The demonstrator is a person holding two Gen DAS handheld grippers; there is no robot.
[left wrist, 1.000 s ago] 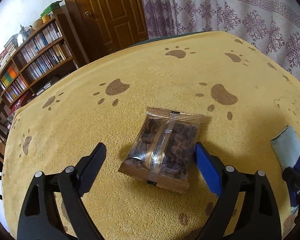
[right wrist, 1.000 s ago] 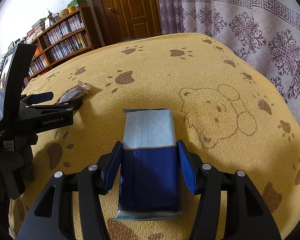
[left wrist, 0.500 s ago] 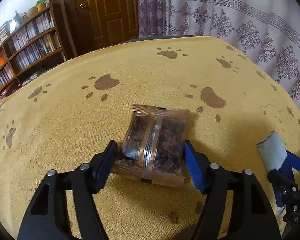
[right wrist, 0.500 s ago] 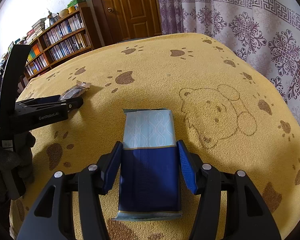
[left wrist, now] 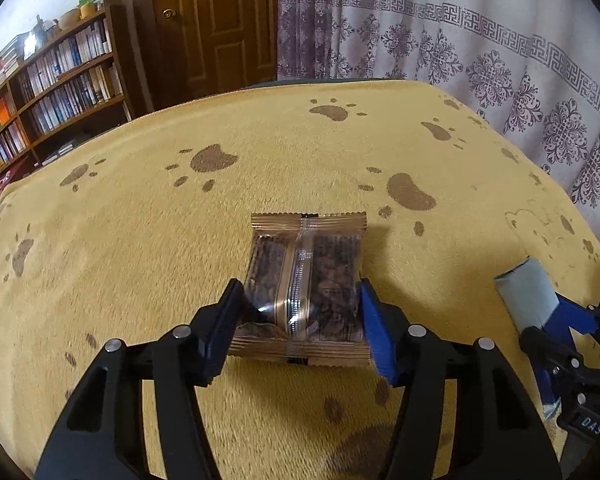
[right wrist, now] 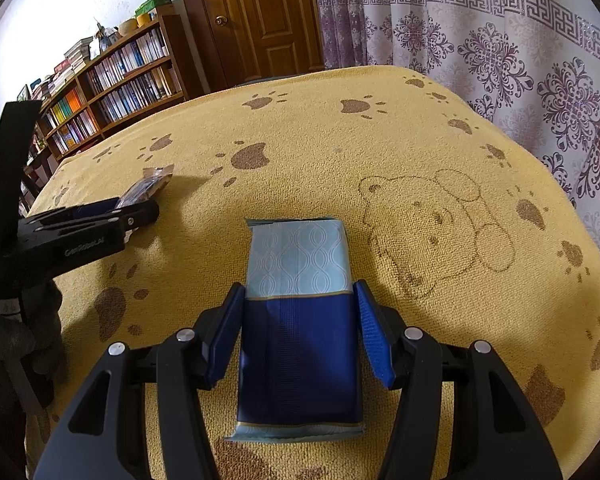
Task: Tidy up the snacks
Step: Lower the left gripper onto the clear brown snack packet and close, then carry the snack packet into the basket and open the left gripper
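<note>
Left gripper (left wrist: 300,312), newly closed around snack packet (left wrist: 306,280)

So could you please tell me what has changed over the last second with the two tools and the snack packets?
The left tool has closed its fingers from wide open onto the sides of the brown snack packet, which has turned squarer to the tool. The right tool stays clamped on the blue packet, unmoved on the yellow cloth.
</note>
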